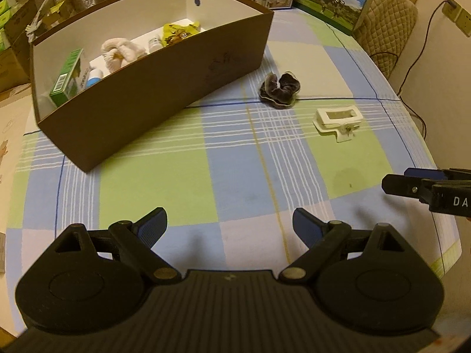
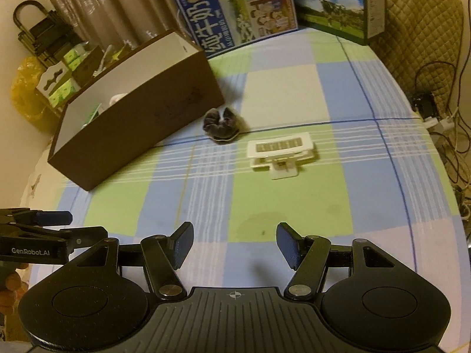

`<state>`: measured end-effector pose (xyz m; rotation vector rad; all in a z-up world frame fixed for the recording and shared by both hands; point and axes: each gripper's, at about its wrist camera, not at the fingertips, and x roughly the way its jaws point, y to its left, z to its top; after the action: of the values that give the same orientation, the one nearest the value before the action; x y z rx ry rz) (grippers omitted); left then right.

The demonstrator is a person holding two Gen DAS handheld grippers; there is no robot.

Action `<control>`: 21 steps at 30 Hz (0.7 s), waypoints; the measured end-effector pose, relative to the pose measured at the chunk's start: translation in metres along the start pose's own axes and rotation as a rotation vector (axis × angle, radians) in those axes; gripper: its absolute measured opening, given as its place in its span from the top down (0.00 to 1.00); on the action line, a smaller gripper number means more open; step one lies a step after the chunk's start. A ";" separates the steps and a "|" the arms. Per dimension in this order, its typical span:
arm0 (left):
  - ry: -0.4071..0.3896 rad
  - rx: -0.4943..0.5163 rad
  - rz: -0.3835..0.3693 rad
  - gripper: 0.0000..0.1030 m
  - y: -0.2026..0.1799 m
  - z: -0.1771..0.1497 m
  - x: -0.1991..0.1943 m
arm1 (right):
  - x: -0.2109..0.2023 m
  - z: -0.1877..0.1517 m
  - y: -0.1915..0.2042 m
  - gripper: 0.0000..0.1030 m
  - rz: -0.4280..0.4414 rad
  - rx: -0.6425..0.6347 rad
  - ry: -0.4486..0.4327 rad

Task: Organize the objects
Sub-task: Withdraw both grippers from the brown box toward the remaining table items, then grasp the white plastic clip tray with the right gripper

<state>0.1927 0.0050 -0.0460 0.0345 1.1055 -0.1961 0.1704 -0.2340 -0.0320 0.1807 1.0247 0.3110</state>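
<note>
Where the brown box [image 1: 153, 94] ends, bare tablecloth [image 1: 235, 161], both tools [image 1: 229, 226] [image 2: 234, 245] released, empty

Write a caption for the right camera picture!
Open right gripper faces a white clip and dark scrunchie beside a brown box.

The black left gripper [image 2: 69, 225], seen at the near left of the right wrist view, carries white lettering "GenRobot.AI" on its body. On the black right gripper [image 1: 396, 181], at the near right of the left wrist view, only the white letters "DA" show. The far blue milk carton [image 2: 235, 11] bears large Chinese characters reading "纯牛奶".
</note>
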 end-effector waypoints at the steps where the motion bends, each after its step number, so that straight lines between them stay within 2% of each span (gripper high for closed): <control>1: 0.001 0.003 -0.001 0.12 -0.001 0.001 0.001 | 0.000 0.001 -0.001 0.42 -0.003 0.003 0.000; 11: 0.002 0.023 -0.003 0.12 -0.007 0.010 0.015 | 0.008 0.007 -0.012 0.42 -0.041 0.006 -0.015; 21: 0.002 0.041 -0.004 0.12 -0.009 0.025 0.031 | 0.024 0.019 -0.020 0.42 -0.084 -0.005 -0.105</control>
<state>0.2268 -0.0115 -0.0615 0.0693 1.1039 -0.2223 0.2014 -0.2447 -0.0471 0.1479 0.9245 0.2255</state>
